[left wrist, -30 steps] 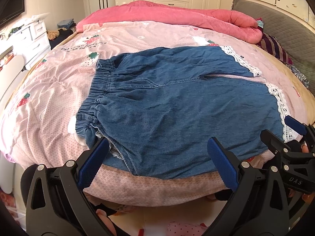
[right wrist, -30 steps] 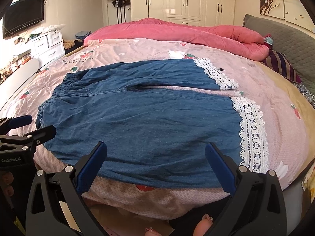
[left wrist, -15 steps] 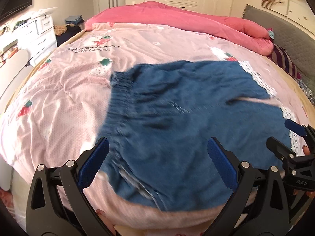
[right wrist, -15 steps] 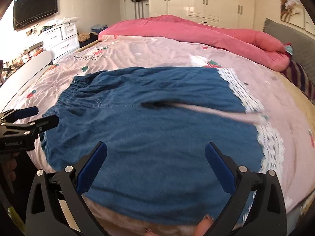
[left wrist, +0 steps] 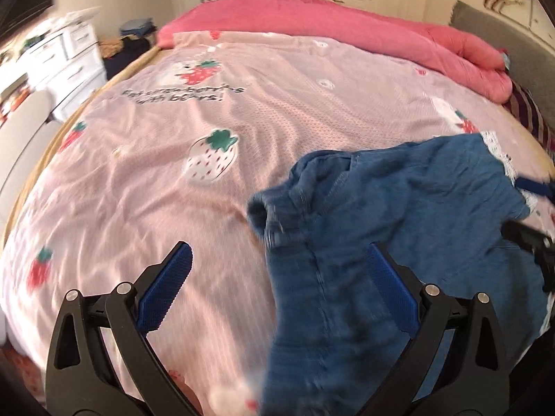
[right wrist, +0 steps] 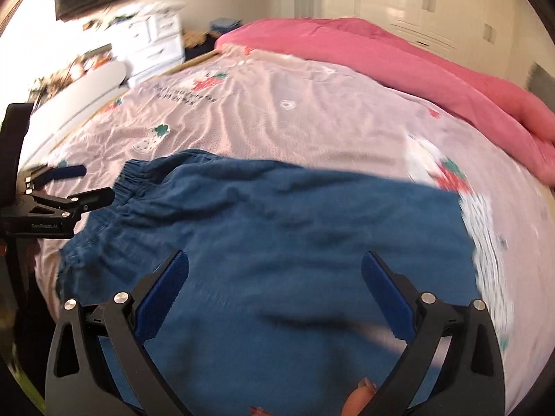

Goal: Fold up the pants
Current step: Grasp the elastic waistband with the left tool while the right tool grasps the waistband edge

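Blue denim pants (right wrist: 277, 242) with white lace hems (right wrist: 485, 235) lie spread on the pink bed cover; both views are blurred by motion. In the left wrist view the elastic waistband (left wrist: 274, 208) sits just ahead of my left gripper (left wrist: 277, 277), which is open and empty over the waist end. My right gripper (right wrist: 275, 287) is open and empty low over the pant legs. The left gripper also shows at the left edge of the right wrist view (right wrist: 69, 194), beside the waistband. The right gripper shows at the right edge of the left wrist view (left wrist: 530, 215).
The pink strawberry-print bed cover (left wrist: 173, 138) stretches to the far side. A bright pink duvet (left wrist: 347, 24) is piled along the back. White drawers (right wrist: 152, 45) stand left of the bed, wardrobes behind. A grey headboard (left wrist: 485, 34) is on the right.
Both grippers have moved forward over the bed and swung left, staying open. The pants now fill the lower part of both views, and the waistband lies close ahead of the left gripper.
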